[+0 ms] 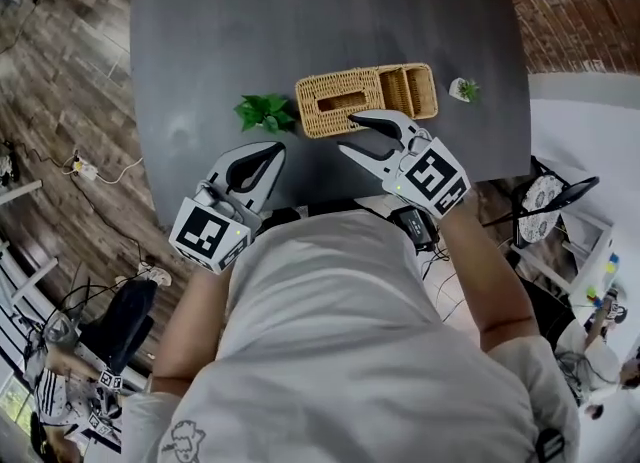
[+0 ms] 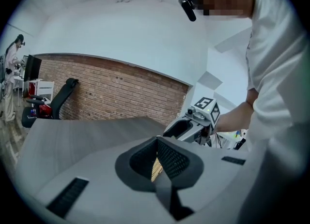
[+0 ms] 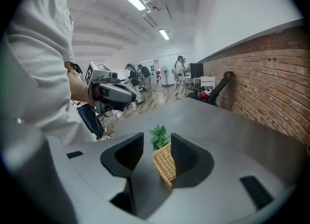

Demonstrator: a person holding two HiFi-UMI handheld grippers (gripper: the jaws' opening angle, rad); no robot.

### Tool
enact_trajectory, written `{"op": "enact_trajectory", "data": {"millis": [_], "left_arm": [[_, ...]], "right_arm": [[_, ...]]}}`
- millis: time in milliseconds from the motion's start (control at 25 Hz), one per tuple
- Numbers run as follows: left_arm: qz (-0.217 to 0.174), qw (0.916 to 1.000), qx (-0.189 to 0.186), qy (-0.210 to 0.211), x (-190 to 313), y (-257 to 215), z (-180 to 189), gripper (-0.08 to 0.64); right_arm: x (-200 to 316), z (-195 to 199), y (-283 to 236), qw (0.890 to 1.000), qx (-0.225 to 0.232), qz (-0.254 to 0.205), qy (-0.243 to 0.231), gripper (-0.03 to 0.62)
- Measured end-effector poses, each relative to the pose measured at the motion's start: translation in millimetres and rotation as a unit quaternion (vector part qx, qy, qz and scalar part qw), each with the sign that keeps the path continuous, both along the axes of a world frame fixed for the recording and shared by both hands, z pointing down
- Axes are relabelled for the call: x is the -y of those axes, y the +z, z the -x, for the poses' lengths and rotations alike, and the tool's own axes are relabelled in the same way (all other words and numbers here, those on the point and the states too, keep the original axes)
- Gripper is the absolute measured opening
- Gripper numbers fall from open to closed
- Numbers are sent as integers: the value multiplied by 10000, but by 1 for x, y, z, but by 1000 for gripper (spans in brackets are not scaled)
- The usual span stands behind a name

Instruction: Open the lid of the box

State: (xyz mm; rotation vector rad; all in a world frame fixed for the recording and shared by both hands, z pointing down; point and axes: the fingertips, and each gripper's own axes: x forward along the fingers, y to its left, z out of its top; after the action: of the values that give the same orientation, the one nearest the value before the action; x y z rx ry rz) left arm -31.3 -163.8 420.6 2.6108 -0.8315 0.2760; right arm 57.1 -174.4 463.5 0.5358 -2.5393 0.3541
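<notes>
Here, nearest the viewer, the left gripper is shown over the near part of the grey table, its jaws brought together at the tips with nothing clasped between them. Just to its right and slightly farther on, the right gripper is shown with its jaws spread apart and empty; whether its farther tip touches the wicker cannot be told. Immediately beyond that gripper the woven box is seen, resting mid-table with its slotted lid seated on it. Its long axis is laid from left to right, across the line along which the right gripper points, so that the near long side is presented to the open jaws; in the right gripper view one corner of the box is framed between them. An open woven tray is set against the box's right end, and a leafy sprig lies just beside the left end. The right gripper is judged the nearer one for the lid, the left being held short and off to the left
</notes>
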Motion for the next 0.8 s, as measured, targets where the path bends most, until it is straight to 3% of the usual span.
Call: {"op": "enact_trajectory", "data": {"millis": [360, 800], "left_arm": [[231, 9995, 162, -135, 14, 33, -7, 11], [508, 9979, 241, -325, 30, 67, -11, 11]], "right_arm": [[1, -1, 57, 9930, -699, 238, -923, 225], [0, -6, 118, 9676, -1623, 306, -1910, 253]]}}
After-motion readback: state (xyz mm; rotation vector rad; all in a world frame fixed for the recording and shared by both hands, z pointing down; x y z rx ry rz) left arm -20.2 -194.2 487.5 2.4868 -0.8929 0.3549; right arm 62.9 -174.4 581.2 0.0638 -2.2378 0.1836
